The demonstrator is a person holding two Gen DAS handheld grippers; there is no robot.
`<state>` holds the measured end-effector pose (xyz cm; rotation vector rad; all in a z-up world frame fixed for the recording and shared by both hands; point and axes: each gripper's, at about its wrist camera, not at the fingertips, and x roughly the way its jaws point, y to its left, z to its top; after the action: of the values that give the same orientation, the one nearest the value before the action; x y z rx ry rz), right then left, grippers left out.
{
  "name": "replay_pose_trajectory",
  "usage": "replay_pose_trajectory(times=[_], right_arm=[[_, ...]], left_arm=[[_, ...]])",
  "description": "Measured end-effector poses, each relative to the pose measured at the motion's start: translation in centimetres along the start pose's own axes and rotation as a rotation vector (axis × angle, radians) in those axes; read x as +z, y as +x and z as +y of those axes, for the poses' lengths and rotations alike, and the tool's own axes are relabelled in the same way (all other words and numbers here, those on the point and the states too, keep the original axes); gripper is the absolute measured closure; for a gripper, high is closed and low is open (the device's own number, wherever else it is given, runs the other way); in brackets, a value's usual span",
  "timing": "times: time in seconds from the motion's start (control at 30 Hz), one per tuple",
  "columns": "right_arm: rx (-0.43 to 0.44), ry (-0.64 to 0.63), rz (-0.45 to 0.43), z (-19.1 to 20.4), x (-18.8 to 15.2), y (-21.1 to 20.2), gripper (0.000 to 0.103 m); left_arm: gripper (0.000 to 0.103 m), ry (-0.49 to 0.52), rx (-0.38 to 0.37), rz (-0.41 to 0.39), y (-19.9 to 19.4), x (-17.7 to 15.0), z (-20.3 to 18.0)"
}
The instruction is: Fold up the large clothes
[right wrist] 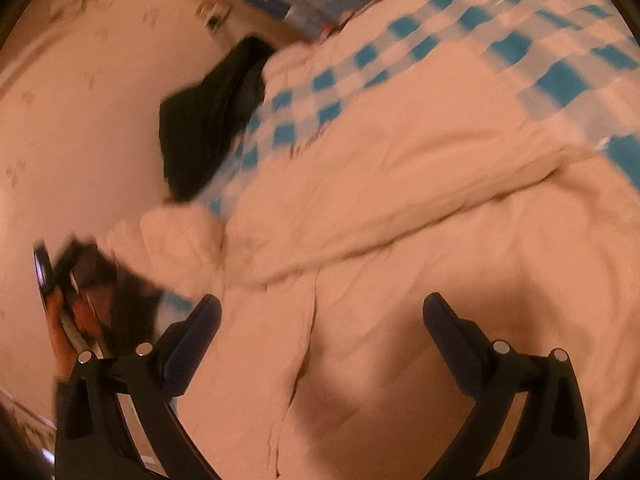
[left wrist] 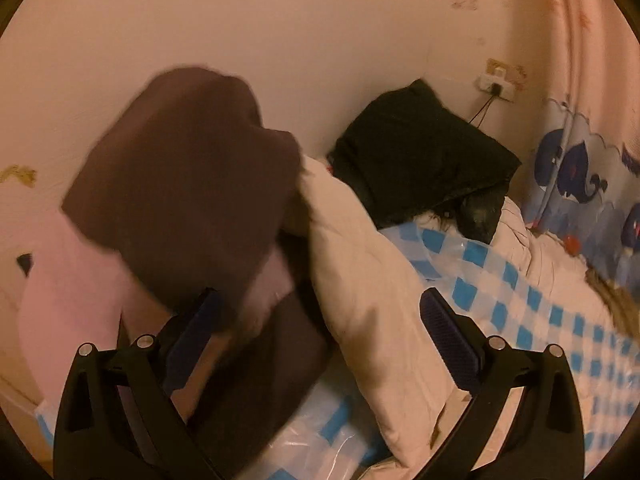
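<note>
In the left wrist view my left gripper (left wrist: 320, 312) is open and empty, above a pile of folded dark brown (left wrist: 184, 176) and pink (left wrist: 68, 288) clothes by the wall. A cream padded garment (left wrist: 360, 280) lies to the right of the pile. In the right wrist view my right gripper (right wrist: 320, 316) is open and empty, close above the same cream garment (right wrist: 380, 248), which is spread over the bed. The other gripper (right wrist: 64, 300) and the hand holding it show at the left edge, blurred.
A blue-and-white checked cover (left wrist: 520, 300) lies on the bed; it also shows in the right wrist view (right wrist: 460, 32). A black folded garment (left wrist: 420, 152) sits by the wall, near a wall socket (left wrist: 496, 84). A whale-print curtain (left wrist: 580, 168) hangs at the right.
</note>
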<state>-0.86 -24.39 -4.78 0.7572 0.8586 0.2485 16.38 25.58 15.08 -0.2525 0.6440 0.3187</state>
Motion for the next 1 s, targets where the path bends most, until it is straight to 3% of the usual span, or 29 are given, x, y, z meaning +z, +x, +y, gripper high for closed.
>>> replay_pose_trajectory(times=[0.17, 0.27, 0.43, 0.6, 0.73, 0.8, 0.83, 0.87, 1.0], right_arm=[[-0.012, 0.015, 0.027, -0.8, -0.7, 1.3, 0.006], [-0.006, 0.035, 0.011, -1.4, -0.6, 1.0, 0.006], [0.002, 0.054, 0.006, -2.0, -0.3, 0.9, 0.006], [0.008, 0.062, 0.006, -2.3, -0.2, 0.9, 0.006], [0.008, 0.065, 0.007, -2.3, -0.2, 1.0, 0.006], [0.011, 0.068, 0.006, -2.4, -0.2, 1.0, 0.006], [0.013, 0.071, 0.004, -2.4, -0.2, 1.0, 0.006], [0.017, 0.076, 0.002, -2.4, -0.2, 1.0, 0.006], [0.006, 0.073, -0.021, -2.3, 0.1, 0.6, 0.006]], left_arm=[[0.007, -0.017, 0.032, 0.065, 2.7, 2.4, -0.2], [0.007, 0.016, 0.059, 0.066, 2.6, 1.2, -1.3], [0.007, 0.016, 0.034, 0.082, 3.3, -0.6, -2.6], [0.007, -0.056, 0.081, 0.057, 5.1, 1.9, -2.4], [0.008, -0.096, 0.066, 0.079, 7.2, 3.8, -2.6], [0.045, -0.117, 0.025, 0.034, 6.7, 4.0, -2.8], [0.071, -0.114, -0.004, 0.038, 6.6, 4.1, -3.0], [0.091, -0.111, -0.05, 0.038, 6.4, 4.1, -3.3], [0.093, -0.053, -0.171, -0.049, 4.1, 4.1, -5.0]])
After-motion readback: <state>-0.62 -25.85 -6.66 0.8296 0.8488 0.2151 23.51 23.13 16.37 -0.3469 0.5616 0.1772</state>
